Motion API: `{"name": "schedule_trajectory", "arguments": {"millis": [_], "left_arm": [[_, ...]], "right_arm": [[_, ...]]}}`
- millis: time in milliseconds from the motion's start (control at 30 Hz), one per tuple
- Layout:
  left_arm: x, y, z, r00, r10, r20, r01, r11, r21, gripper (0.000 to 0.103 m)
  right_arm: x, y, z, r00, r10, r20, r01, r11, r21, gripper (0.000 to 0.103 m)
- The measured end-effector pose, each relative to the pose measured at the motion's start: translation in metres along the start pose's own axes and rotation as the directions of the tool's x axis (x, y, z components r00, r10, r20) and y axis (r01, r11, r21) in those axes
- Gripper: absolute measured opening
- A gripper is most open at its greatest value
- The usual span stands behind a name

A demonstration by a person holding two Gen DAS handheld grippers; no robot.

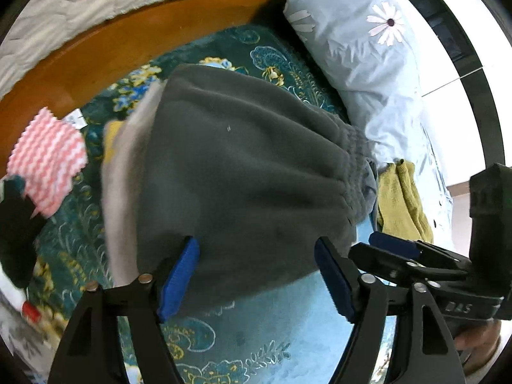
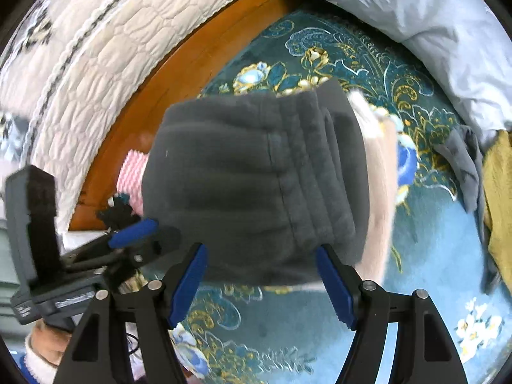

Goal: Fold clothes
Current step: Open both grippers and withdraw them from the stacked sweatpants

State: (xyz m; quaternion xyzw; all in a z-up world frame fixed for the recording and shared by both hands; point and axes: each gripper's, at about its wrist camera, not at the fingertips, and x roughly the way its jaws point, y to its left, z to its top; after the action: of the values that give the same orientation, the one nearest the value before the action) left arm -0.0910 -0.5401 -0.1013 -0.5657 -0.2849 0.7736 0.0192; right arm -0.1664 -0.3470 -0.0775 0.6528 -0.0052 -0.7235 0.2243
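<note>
A folded dark grey fleece garment (image 1: 236, 172) with an elastic waistband lies on a stack of folded clothes on the teal floral bedspread (image 1: 256, 336). It also shows in the right wrist view (image 2: 256, 185). A pale beige garment (image 1: 121, 198) sticks out under it. My left gripper (image 1: 256, 275) is open, its blue pads at the garment's near edge. My right gripper (image 2: 260, 278) is open at the near edge too. Each gripper shows in the other's view, the right one (image 1: 393, 246) and the left one (image 2: 134, 227).
A pink-and-white zigzag cloth (image 1: 48, 163) lies at the left near the wooden bed frame (image 1: 128, 41). A light blue floral pillow (image 1: 361, 41) lies at the right. An olive garment (image 1: 400, 198) and a grey one (image 2: 464, 166) lie beside it. A quilted cream headboard (image 2: 96, 64) stands behind.
</note>
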Motion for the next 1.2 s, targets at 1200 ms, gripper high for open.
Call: {"name": "schedule_trajectory", "arguments": {"millis": [1200], "left_arm": [[-0.016,0.000,-0.093,0.981,0.185,0.066,-0.183,0.983,-0.035,0.096]], "right_arm": [[-0.013,0.028,-0.084,0.968,-0.250,-0.032,0.244,0.962,-0.120,0.103]]}}
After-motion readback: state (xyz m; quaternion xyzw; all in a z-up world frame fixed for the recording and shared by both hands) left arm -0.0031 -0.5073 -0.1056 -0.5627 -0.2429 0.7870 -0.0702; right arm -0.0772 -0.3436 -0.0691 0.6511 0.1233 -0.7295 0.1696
